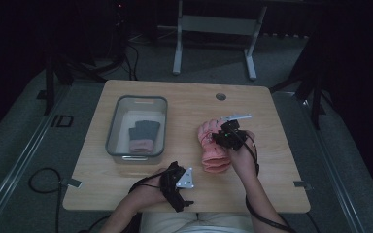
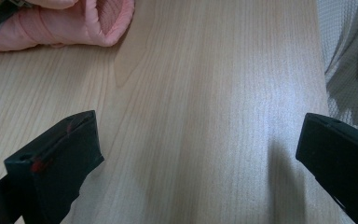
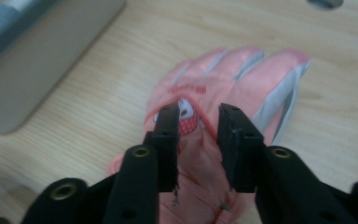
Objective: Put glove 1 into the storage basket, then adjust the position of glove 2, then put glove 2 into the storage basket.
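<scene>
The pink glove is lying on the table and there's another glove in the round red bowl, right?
Almost. The other glove lies in a clear rectangular bin, not a round red bowl; the high view shows it. The pink glove does lie on the table.

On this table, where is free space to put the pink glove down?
Bare wood lies right of the pink glove up to the table edge, and behind it near the round hole. The left side is crowded by the clear bin.
</scene>
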### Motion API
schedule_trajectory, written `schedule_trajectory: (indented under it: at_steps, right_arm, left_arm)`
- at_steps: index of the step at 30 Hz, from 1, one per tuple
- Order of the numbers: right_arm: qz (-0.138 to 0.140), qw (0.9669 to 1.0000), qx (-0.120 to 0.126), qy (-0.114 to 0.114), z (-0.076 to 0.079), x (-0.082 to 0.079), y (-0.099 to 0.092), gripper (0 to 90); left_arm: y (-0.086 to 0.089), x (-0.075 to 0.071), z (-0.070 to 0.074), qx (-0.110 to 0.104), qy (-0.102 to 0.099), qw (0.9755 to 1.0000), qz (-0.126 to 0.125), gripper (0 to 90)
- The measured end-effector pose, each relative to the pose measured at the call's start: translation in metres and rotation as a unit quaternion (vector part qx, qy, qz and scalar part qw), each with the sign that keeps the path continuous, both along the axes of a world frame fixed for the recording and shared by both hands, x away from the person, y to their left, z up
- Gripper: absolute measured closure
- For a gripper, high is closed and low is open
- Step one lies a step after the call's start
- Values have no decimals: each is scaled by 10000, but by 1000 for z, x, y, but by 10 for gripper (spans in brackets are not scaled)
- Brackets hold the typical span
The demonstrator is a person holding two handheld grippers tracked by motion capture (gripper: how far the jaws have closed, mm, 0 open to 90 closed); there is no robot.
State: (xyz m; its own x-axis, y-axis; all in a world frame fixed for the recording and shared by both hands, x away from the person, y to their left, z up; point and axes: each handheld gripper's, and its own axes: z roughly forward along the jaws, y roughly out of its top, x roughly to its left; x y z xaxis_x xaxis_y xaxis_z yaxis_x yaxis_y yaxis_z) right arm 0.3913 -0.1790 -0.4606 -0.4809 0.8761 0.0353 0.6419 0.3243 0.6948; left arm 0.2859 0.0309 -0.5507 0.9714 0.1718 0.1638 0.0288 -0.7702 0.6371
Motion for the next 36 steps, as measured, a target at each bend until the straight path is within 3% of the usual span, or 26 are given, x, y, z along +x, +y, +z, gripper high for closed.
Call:
schedule_trajectory:
  at_steps: [4,8,11,15,18,20,25,27,30,36]
  right_arm:
    - [115,9998,98,-90,13,-4,-9,656]
    - [148,9995,151,-226,22,-8,-23,635]
    - [191,9994,155,-253,23,-8,-26,632]
    - [290,9989,117,-348,28,-9,-41,620]
    - [348,9983,127,-440,34,-8,-55,619]
    - [380,9982,133,-455,35,-7,-59,618]
    - [427,9977,200,-484,38,0,-72,651]
    - [483,9976,139,-468,36,3,-71,654]
    - [449,9978,143,-468,30,9,-63,668]
    - [377,9979,230,-475,25,17,-41,632]
  left_arm:
    - [0,0,2,-10,-16,10000,50,0]
    - [0,0,6,-121,251,9996,12,0]
    - [-1,0,10,-106,237,9997,27,0]
    - [-4,-2,25,-230,198,9993,220,0]
    - [-4,-1,41,-502,422,9971,374,0]
    - [-4,-2,54,-576,261,9964,564,4]
    - [-9,5,88,-839,-20,9907,1072,11]
    - [-12,13,100,-876,-167,9874,1310,11]
    - [-16,27,115,-963,-365,9797,1722,39]
    - [-16,61,122,-1160,-199,9569,2655,40]
